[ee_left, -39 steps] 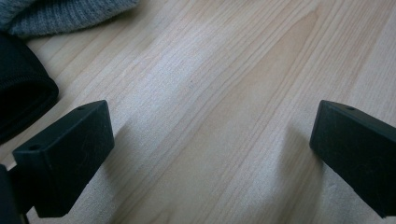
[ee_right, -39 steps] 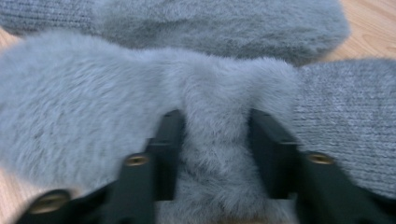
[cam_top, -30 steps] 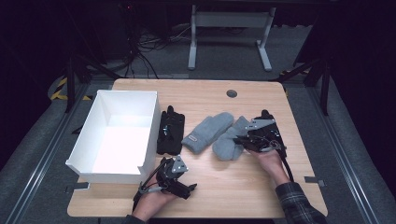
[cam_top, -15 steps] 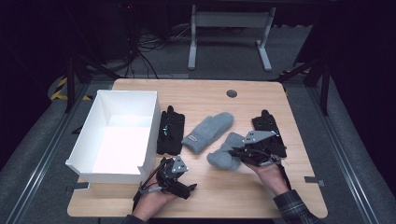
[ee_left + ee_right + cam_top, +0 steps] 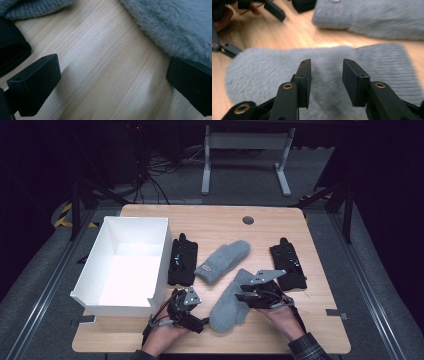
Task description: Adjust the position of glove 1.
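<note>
At the near edge of the table [image 5: 310, 330], your forearms are cut off by the frame, so you see little more than wrists and hands. Your left gripper [image 5: 192, 317] lies low on the wood, pointing right toward the near grey mitten [image 5: 231, 302]; its jaws stand wide apart over bare wood in the left gripper view, one tip just beside the mitten's furry edge [image 5: 175, 27], though whether it touches is hard to make out. Your right gripper [image 5: 246, 295] sits over the same mitten from the right, your hand [image 5: 282, 312] partly hidden beneath its grey plate. Its jaws are spread with the mitten's fleece [image 5: 287, 65] between and below them, not pinched; contact with the fabric cannot be told. That mitten lies tilted, its tip near the front edge and its cuff toward the table's middle. Farther back the second grey mitten [image 5: 223, 261] lies apart from both tools, between a black glove [image 5: 182, 260] just beside the white box [image 5: 145, 227] and another black glove [image 5: 287, 265] on your right.
</note>
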The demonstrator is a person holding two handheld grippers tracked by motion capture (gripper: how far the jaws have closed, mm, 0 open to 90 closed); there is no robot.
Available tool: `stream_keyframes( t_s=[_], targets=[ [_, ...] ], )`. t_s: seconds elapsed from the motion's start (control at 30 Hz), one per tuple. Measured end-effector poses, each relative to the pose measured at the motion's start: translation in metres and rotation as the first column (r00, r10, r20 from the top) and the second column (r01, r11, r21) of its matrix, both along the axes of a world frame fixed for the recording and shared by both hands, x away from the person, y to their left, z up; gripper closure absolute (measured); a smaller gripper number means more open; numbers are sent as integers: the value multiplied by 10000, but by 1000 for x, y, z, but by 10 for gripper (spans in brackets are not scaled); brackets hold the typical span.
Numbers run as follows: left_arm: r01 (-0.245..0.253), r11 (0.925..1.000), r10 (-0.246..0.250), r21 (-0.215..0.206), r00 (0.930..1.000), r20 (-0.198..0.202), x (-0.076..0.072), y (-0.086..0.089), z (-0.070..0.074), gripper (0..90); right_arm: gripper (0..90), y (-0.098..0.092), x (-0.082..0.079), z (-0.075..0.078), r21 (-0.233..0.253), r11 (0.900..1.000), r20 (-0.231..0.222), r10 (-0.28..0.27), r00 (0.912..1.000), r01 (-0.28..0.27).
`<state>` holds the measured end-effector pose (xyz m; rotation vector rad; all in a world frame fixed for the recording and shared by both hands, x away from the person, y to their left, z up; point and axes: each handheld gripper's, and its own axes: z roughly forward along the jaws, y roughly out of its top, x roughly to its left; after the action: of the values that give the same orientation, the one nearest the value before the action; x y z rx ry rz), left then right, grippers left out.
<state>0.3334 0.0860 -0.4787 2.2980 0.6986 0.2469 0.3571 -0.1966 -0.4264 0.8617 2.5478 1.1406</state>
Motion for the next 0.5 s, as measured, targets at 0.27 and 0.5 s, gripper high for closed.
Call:
stream_keyframes(
  t_s=[0.27,0.5],
  targets=[
    [-616,9981,614,-96,9980,-157,-6,1,14,251,900,-31,25,14,71,9981,670,-619,9958,615],
    [-590,9876,628,-1457,9978,216,-19,7,45,697,900,-41,43,10,34,9965,618,-832,9946,831]
  ],
)
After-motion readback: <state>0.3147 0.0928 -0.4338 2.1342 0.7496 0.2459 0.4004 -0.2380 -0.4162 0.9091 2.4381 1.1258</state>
